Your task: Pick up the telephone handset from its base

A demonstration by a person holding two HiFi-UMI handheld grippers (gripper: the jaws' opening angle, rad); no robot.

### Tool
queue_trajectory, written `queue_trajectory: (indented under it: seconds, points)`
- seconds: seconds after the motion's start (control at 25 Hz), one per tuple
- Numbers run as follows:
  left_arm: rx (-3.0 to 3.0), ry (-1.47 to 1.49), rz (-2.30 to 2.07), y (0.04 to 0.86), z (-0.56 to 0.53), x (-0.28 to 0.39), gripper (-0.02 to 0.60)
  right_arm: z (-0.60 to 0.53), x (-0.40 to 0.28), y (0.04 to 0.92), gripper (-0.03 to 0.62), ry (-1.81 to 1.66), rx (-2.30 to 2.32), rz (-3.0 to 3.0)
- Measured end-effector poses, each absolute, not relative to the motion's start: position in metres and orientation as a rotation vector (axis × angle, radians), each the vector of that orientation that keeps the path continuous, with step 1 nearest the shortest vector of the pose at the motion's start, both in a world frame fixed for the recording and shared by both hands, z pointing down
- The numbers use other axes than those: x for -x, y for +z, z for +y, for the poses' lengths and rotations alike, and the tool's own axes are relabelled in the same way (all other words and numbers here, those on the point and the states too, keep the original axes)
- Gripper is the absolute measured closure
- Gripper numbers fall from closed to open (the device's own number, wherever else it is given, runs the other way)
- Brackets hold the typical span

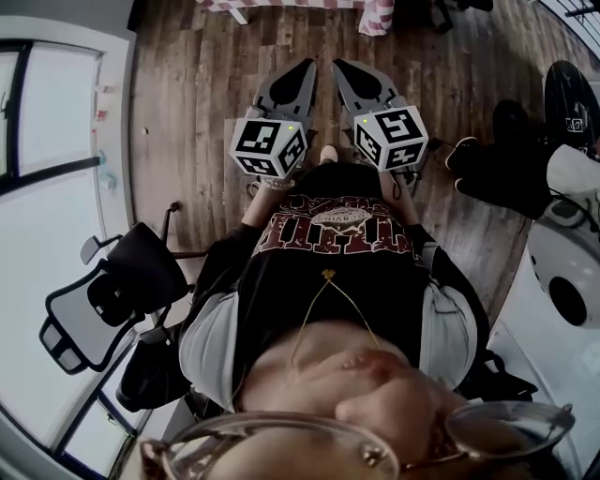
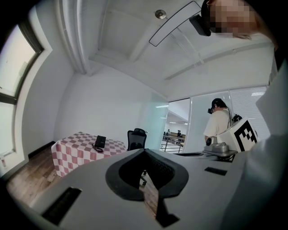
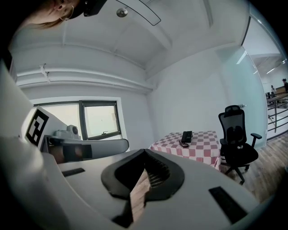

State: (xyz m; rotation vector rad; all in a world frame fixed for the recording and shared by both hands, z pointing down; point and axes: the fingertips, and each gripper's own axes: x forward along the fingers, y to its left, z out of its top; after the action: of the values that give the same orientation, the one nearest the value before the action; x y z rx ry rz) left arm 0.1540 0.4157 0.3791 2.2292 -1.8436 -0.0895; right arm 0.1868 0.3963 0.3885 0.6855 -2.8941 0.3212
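A black telephone (image 2: 100,142) (image 3: 186,137) sits on a table with a red-and-white checked cloth (image 2: 76,150) (image 3: 200,146), far ahead of both grippers. It is too small to tell the handset from the base. In the head view only the cloth's edge (image 1: 373,14) shows at the top. My left gripper (image 1: 305,64) (image 2: 144,151) and right gripper (image 1: 339,64) (image 3: 145,151) are held side by side over the wooden floor, pointing about level at the table. Both have their jaws shut with nothing between them.
A black office chair (image 2: 136,138) (image 3: 236,139) stands beside the table. Another office chair (image 1: 112,291) is close at my left by the windows. A second person (image 2: 219,123) stands at the right, legs and shoes (image 1: 506,159) showing in the head view.
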Motion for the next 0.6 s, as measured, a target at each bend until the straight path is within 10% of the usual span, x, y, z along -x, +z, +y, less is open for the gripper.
queue_trajectory:
  seconds: [0.6]
  points:
    - [-2.238,-0.072,-1.817,0.385,0.349,-0.127,0.572,0.332,-0.162,0.395,0.577,0.342,-0.71,-2.873]
